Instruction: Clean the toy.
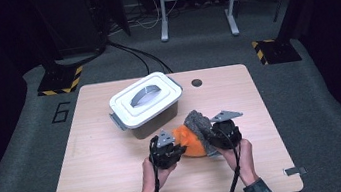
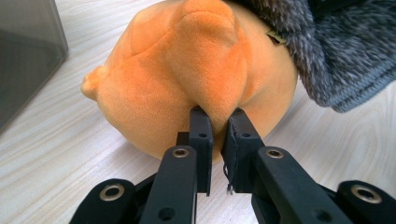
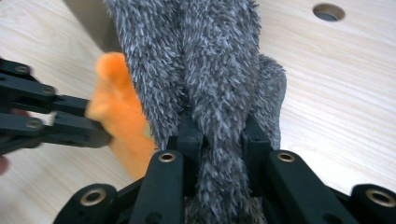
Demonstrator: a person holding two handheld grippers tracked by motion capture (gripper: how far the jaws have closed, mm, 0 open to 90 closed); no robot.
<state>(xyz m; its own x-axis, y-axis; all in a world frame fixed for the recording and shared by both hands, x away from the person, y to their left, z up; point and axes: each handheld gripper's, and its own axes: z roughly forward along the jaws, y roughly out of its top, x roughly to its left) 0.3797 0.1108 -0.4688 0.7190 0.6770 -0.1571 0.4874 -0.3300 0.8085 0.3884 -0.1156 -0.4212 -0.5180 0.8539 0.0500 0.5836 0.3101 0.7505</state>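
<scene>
An orange plush toy (image 1: 188,143) with a grey shaggy part (image 1: 197,124) lies on the wooden table (image 1: 96,157), just in front of the box. My left gripper (image 2: 218,114) is shut on a fold of the orange plush (image 2: 177,70), and the grey fur (image 2: 336,51) lies to its right. My right gripper (image 3: 220,123) is shut on a thick tuft of the grey fur (image 3: 210,60). The orange part (image 3: 121,102) and the left gripper (image 3: 100,133) show to its left. From above, the left gripper (image 1: 179,151) and right gripper (image 1: 213,140) flank the toy.
A grey box with a white handled lid (image 1: 146,102) stands right behind the toy, and its dark wall (image 2: 23,60) is close on the left. A round hole (image 1: 197,82) sits near the table's far edge. Bare wood lies to the left and right.
</scene>
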